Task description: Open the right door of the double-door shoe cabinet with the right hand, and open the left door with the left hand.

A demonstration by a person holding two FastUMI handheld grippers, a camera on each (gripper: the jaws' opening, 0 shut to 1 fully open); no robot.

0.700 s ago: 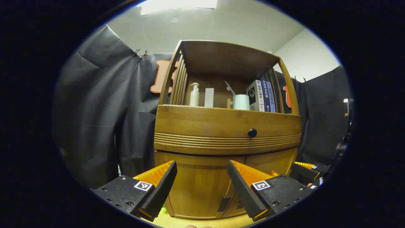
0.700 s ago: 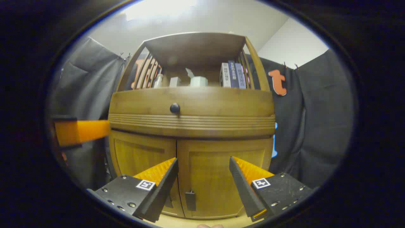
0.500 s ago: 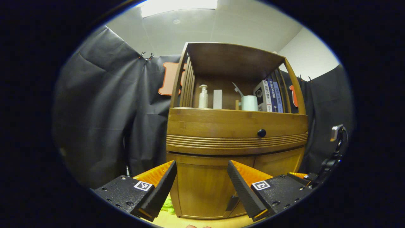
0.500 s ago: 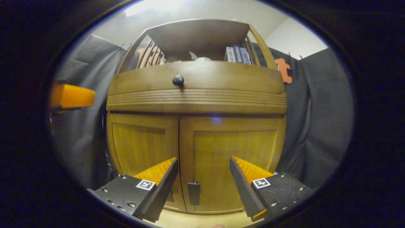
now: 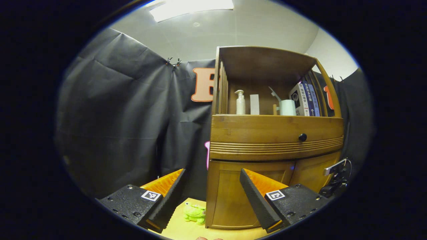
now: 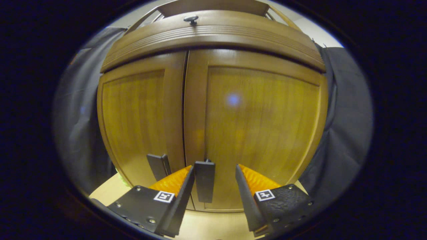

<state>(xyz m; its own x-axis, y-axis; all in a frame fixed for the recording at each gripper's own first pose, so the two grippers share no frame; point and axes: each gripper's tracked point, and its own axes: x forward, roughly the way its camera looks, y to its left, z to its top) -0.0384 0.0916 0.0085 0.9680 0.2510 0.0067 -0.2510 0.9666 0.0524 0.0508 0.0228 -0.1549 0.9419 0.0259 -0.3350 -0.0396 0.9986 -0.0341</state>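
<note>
Right door (image 6: 260, 133): closed, flush with the left door (image 6: 136, 123) along the centre seam; it forms the right half of the shoe cabinet (image 5: 275, 140) front, below the drawer band.
Right door handle (image 6: 204, 181): dark vertical tab low on the door, just right of the seam; sits between the fingers of the right claw (image 6: 213, 186), nearer the left one; contact cannot be told.
Right claw: spread, not pinching anything, close in front of the right door.
Left door: closed; its handle (image 6: 158, 166) is a dark tab just left of the seam, untouched.
Left claw (image 5: 211, 191): spread, empty; held off the cabinet's left front corner, well apart from the left door handle.
Cabinet surroundings: green toy (image 5: 194, 213) lies on the yellow floor just left of the cabinet base.
Done: nothing yet, both doors shut.
In hand (judgement): right claw lined up to close on the right door handle.
Left to do: grip and swing the right door out; then bring the left claw to the left door handle and open that door.
</note>
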